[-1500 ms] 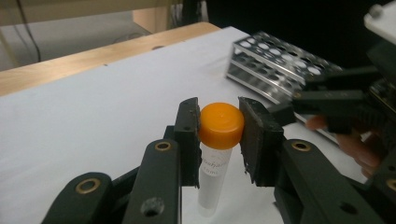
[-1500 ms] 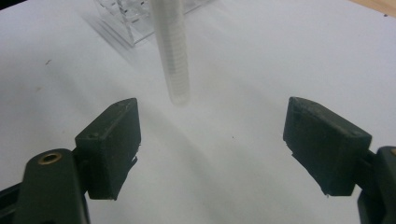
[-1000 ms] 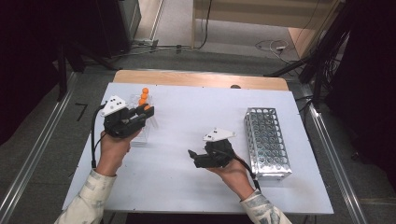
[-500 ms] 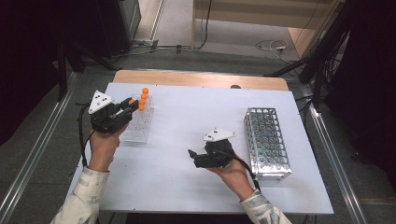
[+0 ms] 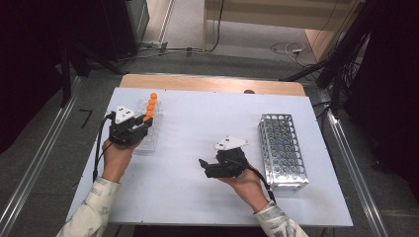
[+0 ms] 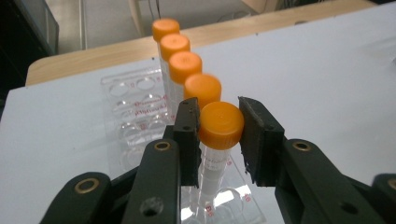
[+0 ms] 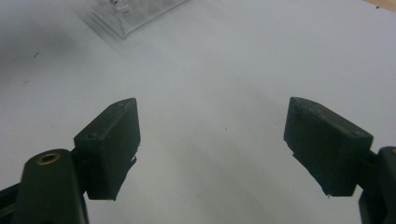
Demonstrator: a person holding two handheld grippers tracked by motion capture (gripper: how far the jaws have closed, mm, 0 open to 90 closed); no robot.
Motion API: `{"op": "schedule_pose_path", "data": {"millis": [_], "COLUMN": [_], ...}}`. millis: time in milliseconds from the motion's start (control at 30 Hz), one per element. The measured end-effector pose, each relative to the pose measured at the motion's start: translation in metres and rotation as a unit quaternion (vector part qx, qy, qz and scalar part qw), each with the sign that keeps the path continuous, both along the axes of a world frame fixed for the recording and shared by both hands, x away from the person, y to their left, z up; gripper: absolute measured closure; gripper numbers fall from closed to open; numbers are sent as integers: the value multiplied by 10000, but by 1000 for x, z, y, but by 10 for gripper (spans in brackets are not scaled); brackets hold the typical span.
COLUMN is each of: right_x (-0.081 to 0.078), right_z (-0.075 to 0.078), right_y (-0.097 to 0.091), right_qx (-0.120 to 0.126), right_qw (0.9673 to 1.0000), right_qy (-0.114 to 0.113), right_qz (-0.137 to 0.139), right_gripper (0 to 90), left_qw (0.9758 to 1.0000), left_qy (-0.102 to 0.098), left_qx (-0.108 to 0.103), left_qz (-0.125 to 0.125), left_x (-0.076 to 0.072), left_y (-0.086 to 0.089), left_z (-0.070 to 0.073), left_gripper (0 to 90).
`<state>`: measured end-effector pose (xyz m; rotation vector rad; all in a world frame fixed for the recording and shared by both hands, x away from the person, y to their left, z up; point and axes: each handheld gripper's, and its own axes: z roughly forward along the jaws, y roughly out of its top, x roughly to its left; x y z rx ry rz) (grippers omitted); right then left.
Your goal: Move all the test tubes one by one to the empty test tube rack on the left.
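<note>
left gripper (image 6: 219, 140) closed on nearest orange-capped tube (image 6: 220, 125), pads either side of cap; tube upright in clear rack (image 6: 133, 116), front of a row of five, at table's (image 5: 207, 123) left side. seen from above, l. gripper (image 5: 140, 123) over rack (image 5: 150, 138). right gripper (image 7: 212, 149) open wide, nothing betw. pads, low over bare table mid-right (image 5: 203, 164). metal rack (image 5: 281, 148) just beside r. hand, no tubes in it.

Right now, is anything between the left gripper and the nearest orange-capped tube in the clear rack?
Nothing visible. The left gripper already has its jaws on either side of the nearest tube's orange cap, which looks pinched. The other four tubes stand behind it in the clear rack.
</note>
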<state>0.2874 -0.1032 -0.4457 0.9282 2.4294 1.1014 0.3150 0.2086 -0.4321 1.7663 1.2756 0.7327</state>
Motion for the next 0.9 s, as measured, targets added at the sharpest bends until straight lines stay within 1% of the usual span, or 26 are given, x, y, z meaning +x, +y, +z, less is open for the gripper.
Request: {"op": "schedule_pose_path", "data": {"millis": [33,67,133,167,267,300,367,400,433,467,533,633,667,733,800,900], "right_x": [0,0,0,1,1,1,2,2,2,3,3,2,1,2,3,3], "right_z": [0,0,0,0,1,1,2,2,3,3,5,8,9,11,13,14], "right_y": [0,0,-1,-1,-2,-2,-4,-4,-6,-7,-9,-14,-16,-22,-27,-34], "right_qx": [5,3,1,3,20,25,38,41,73,83,119,147,171,221,275,316], "right_qw": [10000,10000,10000,10000,10000,10000,9999,9999,9999,9999,9998,9996,9995,9993,9990,9985], "right_qy": [-7,-23,-26,-40,-34,-52,-83,-73,-48,-69,-73,-106,-112,-115,-122,-126], "right_qz": [-1,6,-8,-7,-56,-65,-82,-101,-140,-130,-171,-206,-227,-279,-336,-420], "right_gripper": [171,171,171,171,171,171,172,172,172,172,173,174,174,175,175,175], "left_qw": [10000,10000,10000,10000,10000,10000,10000,9999,9998,9996,9991,9985,9980,9973,9977,9978], "left_qy": [-1,15,24,25,-32,-48,-18,13,-5,-18,63,-28,-47,-88,-54,-26], "left_qx": [-2,-2,29,5,-6,-7,-63,-119,-166,-269,-419,-515,-592,-686,-659,-647], "left_qz": [-4,-27,-44,-56,-23,25,69,77,73,71,31,206,233,231,139,102], "left_x": [0,0,-1,-1,-4,-5,-7,-8,-10,-12,-15,-22,-25,-29,-34,-40], "left_y": [0,-1,-1,-1,0,0,2,3,4,5,8,7,7,7,5,3], "left_z": [0,0,0,1,3,4,5,6,6,5,3,1,1,1,-1,-4], "left_gripper": [682,656,571,541,529,499,423,377,355,354,342,262,236,218,214,215]}}
